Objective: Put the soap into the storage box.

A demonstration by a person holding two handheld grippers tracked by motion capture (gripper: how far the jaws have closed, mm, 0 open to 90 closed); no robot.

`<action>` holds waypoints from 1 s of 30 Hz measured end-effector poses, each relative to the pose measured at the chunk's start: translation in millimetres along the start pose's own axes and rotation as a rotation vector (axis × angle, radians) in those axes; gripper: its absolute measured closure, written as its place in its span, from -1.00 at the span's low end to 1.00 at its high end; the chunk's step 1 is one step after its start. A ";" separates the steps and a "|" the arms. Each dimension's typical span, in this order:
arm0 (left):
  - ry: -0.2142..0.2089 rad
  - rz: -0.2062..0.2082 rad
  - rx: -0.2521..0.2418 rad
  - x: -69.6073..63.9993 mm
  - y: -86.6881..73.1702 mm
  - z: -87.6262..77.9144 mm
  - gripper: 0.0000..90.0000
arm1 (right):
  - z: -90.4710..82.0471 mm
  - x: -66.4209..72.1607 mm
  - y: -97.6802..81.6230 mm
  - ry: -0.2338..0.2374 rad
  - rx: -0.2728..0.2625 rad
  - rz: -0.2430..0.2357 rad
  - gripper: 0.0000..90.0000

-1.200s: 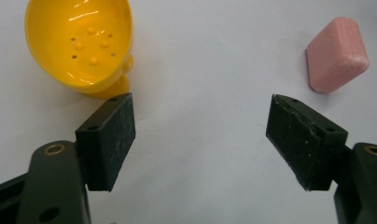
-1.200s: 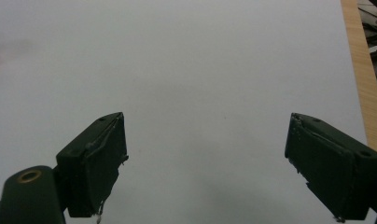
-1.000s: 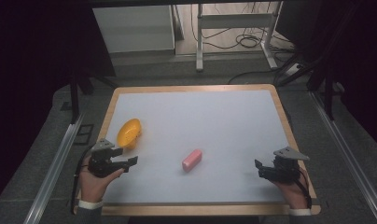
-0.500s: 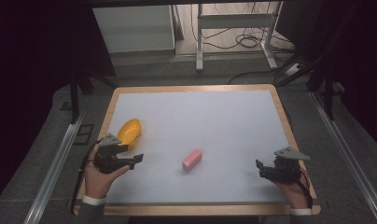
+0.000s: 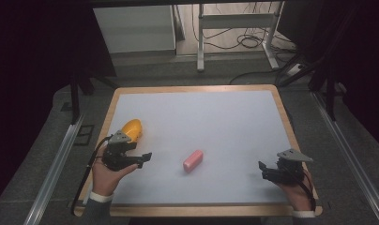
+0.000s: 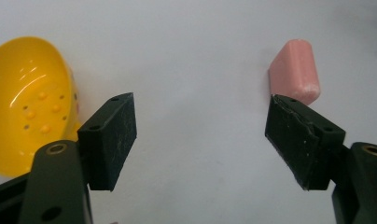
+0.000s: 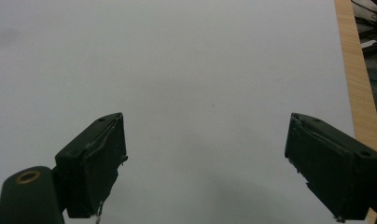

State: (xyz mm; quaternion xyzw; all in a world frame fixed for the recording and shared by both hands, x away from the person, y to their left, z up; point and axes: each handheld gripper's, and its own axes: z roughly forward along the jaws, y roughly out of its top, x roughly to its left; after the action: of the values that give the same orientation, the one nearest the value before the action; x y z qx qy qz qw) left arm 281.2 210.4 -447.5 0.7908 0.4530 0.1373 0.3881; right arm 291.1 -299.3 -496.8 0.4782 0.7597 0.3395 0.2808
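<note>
A pink block (image 5: 193,161) lies on the white table top (image 5: 201,117), a little front of centre. A yellow perforated bowl (image 5: 132,129) lies tipped on its side near the left edge. My left gripper (image 5: 143,157) is held just in front of the bowl, open and empty, with its jaws towards the block. In the left gripper view the bowl (image 6: 28,102) is at the left and the block (image 6: 295,70) is beyond the right jaw of the gripper (image 6: 200,135). My right gripper (image 5: 263,170) hovers near the front right, open (image 7: 205,163) over bare table.
A wooden rim (image 5: 285,117) frames the table, and it shows at the right of the right gripper view (image 7: 354,79). Metal rails (image 5: 56,159) run along both sides. Desk legs and cables (image 5: 244,42) lie on the floor beyond the far edge.
My left gripper has moved a little forward and to the right, closer to the yellow bowl and the pink block. The right gripper has hardly moved.
</note>
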 end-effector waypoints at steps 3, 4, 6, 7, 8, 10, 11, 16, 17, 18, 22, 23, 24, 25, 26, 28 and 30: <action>-0.004 0.007 0.002 -2.0 2.5 1.6 -0.44 | 0.0 0.1 0.1 0.000 0.000 -0.001 -0.73; -0.005 0.010 0.003 -3.0 3.4 2.5 -0.44 | 0.0 0.1 0.1 0.000 0.000 -0.002 -0.73; -0.007 0.013 0.006 -4.3 5.3 4.0 -0.44 | -0.3 0.1 0.2 0.000 0.000 -0.001 -0.73; -0.008 0.013 0.007 -4.5 5.7 4.1 -0.44 | -0.4 0.0 0.2 0.000 0.000 0.000 -0.73; -0.010 0.014 0.008 -4.8 6.2 4.2 -0.44 | -0.4 -0.1 0.1 -0.002 0.000 0.000 -0.73; 0.000 0.018 0.009 -5.5 7.1 4.0 -0.44 | -0.4 -0.3 0.0 -0.002 0.000 0.001 -0.73; 0.000 0.021 0.009 -5.8 7.6 4.1 -0.44 | -0.4 -0.2 0.0 -0.002 0.001 0.000 -0.73; -0.003 0.025 0.014 -7.5 8.8 5.3 -0.44 | -0.1 0.2 -0.1 -0.001 0.003 -0.002 -0.73; -0.003 0.027 0.017 -7.9 8.9 6.2 -0.44 | 0.3 0.0 -0.4 -0.002 0.005 -0.003 -0.73; -0.005 0.030 0.022 -8.2 9.0 7.6 -0.44 | 0.6 -0.1 -0.6 -0.003 0.007 -0.002 -0.73; -0.010 0.035 0.029 -9.9 9.4 10.6 -0.44 | 0.8 -0.6 -1.1 -0.005 0.010 -0.001 -0.73; -0.010 0.035 0.029 -9.9 9.4 10.6 -0.44 | 0.8 -0.6 -1.1 -0.005 0.010 -0.001 -0.73; -0.010 0.038 0.032 -10.9 9.9 11.8 -0.44 | 0.8 -0.8 -1.1 -0.005 0.010 0.000 -0.73; -0.012 0.041 0.034 -11.5 10.5 12.9 -0.44 | 0.8 -0.8 -1.2 -0.005 0.010 0.001 -0.73; -0.015 0.048 0.040 -12.6 11.8 14.6 -0.45 | 0.9 -1.0 -1.3 -0.005 0.011 0.000 -0.73; -0.016 0.052 0.041 -13.4 12.6 15.4 -0.45 | 0.9 -1.0 -1.4 -0.004 0.010 0.001 -0.73; -0.019 0.042 0.032 -13.4 13.3 15.7 -0.45 | 1.0 -1.1 -1.6 -0.004 0.011 0.001 -0.73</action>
State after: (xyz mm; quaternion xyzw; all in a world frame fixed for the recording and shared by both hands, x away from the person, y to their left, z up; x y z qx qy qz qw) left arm 290.8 187.8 -446.3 0.8076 0.4347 0.1305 0.3765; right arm 291.5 -300.6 -498.5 0.4808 0.7608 0.3342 0.2797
